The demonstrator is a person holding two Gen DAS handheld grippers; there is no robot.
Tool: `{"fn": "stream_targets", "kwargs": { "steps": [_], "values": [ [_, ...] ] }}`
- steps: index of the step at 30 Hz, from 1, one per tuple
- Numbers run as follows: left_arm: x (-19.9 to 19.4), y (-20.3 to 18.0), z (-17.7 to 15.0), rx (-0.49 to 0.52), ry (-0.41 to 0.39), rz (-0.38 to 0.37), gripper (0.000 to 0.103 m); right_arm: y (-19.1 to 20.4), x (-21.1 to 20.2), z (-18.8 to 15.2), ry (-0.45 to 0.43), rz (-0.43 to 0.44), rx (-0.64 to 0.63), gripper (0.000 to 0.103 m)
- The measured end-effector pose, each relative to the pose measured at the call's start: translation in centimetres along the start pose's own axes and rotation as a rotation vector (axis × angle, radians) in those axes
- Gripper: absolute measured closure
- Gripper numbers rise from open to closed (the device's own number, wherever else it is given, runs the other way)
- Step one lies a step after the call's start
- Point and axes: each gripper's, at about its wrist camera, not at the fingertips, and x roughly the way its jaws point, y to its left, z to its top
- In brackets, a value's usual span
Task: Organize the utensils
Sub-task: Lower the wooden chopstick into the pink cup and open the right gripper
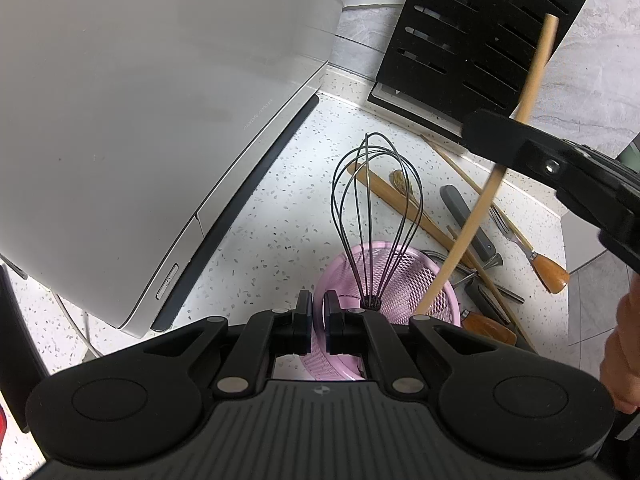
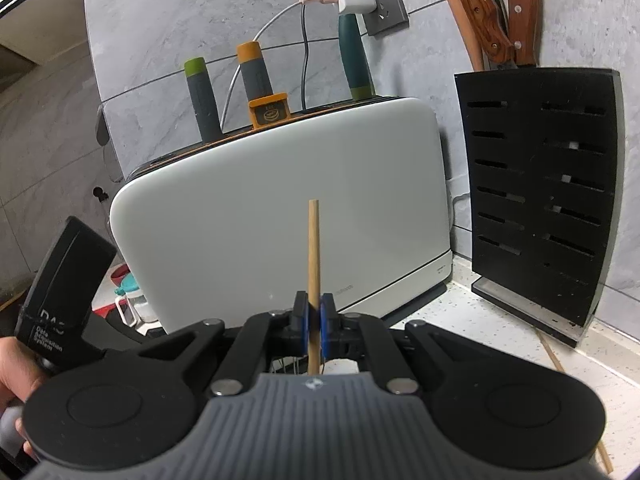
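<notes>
Wooden chopstick [image 2: 313,264] was clamped upright in right gripper [image 2: 315,320]; left gripper [image 1: 318,320] pinched pink basket [image 1: 448,300] rim (whisk [image 1: 376,216] inside).

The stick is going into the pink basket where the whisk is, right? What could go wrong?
Three things might go wrong:
1. The right gripper pinches the long wooden stick near its middle, so it could swivel or slip.
2. The stick's lower end could bump the whisk standing in the pink basket.
3. The left gripper grips only the basket's rim, so a knock might tip it.
</notes>
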Motion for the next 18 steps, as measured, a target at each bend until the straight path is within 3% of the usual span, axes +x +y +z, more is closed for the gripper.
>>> {"fn": "stream_targets", "kwargs": {
  "steps": [7, 14, 18],
  "values": [
    [0.0, 0.0, 0.0, 0.003, 0.0, -0.001, 0.097, -0.3, 0.6, 0.2, -0.031, 0.014, 0.059, 0.101],
    [0.1, 0.0, 0.1, 0.005, 0.002, 0.0, 0.097, -0.1, 1.7, -0.3, 0.014, 0.0, 0.045, 0.101],
    [0.1, -0.2, 0.1, 0.007, 0.002, 0.002, 0.097, -0.9, 2.5, -0.4, 0.021, -0.007, 0.105, 0.101]
  ]
}}
